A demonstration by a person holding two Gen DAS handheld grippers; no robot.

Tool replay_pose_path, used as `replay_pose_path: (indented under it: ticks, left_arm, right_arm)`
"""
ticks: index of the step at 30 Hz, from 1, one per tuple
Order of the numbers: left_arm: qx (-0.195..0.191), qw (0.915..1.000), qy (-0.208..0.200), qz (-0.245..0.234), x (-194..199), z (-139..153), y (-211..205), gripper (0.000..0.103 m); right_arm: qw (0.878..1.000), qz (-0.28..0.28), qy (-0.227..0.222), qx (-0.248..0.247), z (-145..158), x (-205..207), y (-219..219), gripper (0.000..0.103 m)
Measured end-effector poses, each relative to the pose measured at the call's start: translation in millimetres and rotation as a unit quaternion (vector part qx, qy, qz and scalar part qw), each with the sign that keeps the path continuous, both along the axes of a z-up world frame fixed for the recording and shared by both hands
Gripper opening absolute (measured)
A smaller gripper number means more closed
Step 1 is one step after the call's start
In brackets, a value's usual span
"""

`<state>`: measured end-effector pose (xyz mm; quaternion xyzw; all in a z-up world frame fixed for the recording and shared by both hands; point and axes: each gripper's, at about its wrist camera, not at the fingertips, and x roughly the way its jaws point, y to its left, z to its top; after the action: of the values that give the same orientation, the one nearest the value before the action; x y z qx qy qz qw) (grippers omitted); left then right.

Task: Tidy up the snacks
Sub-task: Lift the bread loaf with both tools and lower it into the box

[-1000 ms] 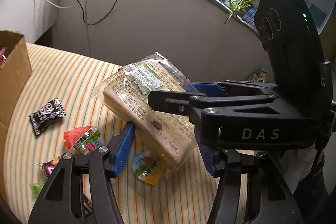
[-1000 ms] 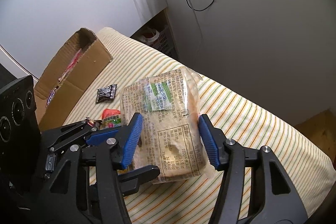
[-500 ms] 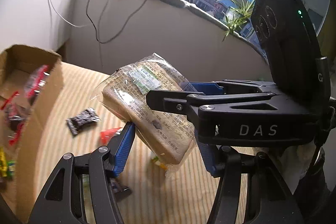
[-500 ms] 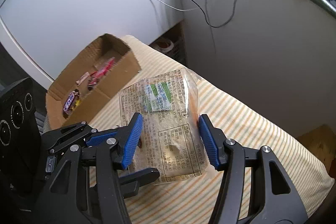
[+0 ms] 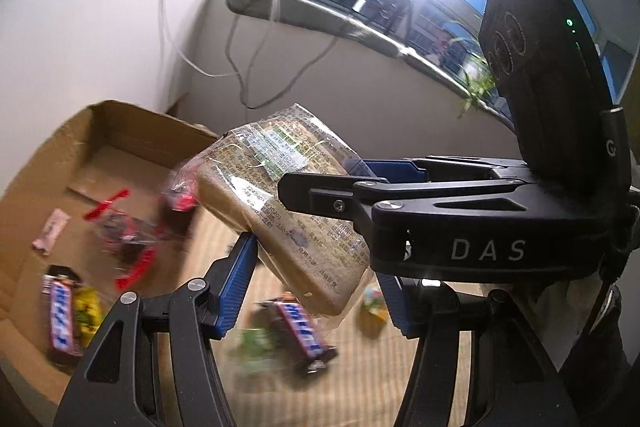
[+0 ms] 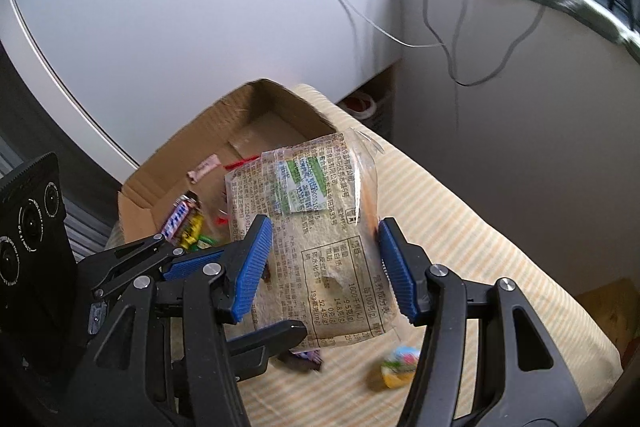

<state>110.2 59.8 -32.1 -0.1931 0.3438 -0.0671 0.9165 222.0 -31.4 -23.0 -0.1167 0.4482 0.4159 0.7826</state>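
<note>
Cables [image 6: 460, 39] hang from windowsill [image 5: 320, 15]; plant [image 5: 476, 83] on sill.

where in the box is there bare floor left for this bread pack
The cardboard box is bare at its far end, between the back wall and the pink wrapper. The near end is crowded: Snickers bar, yellow packet, red-trimmed bags. Both grippers hold the bread pack.

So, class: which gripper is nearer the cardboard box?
Left. The left gripper is on the cardboard box side of the bread packet; the right gripper holds the packet farther from it.
</note>
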Motion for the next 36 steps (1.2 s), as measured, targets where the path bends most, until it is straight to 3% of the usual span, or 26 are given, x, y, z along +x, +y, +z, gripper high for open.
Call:
replay_pose_path:
  ticks: [17, 28, 36]
  left_arm:
    - [0.004, 0.9968, 0.01, 0.08, -29, -5, 84, 0.057]
    - [0.015, 0.9929, 0.023, 0.116, -32, -15, 113, 0.057]
    - [0.029, 0.991, 0.024, 0.128, -33, -16, 117, 0.057]
  right_arm:
    - [0.998, 0.067, 0.018, 0.014, -10, -16, 96, 0.058]
    - [0.995, 0.09, 0.04, 0.012, -25, -26, 131, 0.058]
    - [0.996, 0.091, 0.022, -0.001, -27, -31, 143, 0.058]
